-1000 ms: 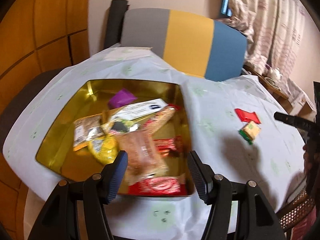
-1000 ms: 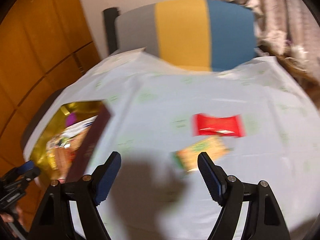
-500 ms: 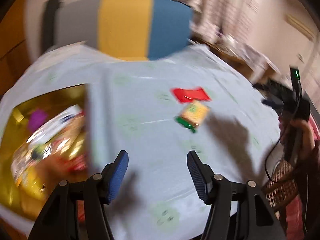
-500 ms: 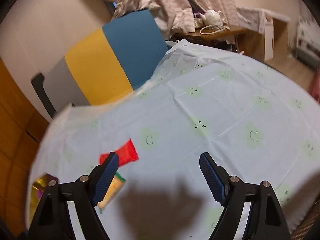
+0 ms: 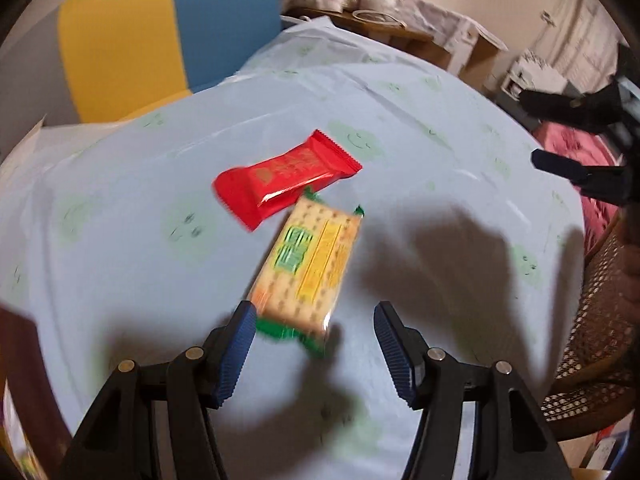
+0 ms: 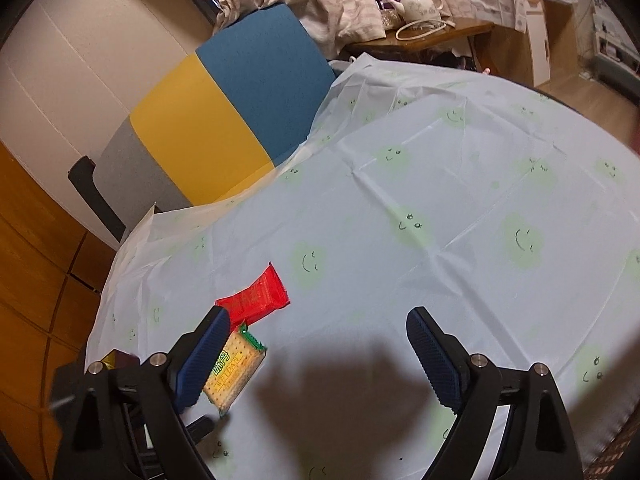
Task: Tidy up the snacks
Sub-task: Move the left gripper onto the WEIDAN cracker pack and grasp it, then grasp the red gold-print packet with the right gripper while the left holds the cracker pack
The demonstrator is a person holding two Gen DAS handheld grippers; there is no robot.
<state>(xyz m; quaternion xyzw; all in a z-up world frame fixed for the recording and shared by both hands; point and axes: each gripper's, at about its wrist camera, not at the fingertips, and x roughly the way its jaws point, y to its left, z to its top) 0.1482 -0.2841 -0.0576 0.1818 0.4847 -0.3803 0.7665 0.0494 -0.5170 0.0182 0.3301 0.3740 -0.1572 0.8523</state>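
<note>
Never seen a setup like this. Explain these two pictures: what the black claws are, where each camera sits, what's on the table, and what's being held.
Each picture comes from a camera mounted on a hand-held claw, looking forward along its two blue-padded fingers; a person carries one claw in each hand. The left gripper stands open just above a cracker packet. Beside the packet lies a red snack wrapper, both on the pale blue tablecloth. The right gripper is opening over bare cloth. Neither claw holds anything yet. A striped chair stands behind the table.

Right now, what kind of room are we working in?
Probably a home dining or living room: a table under a smiley-print tablecloth, a colour-block chair pulled up to it, and a teapot on a wooden side table before curtains.
</note>
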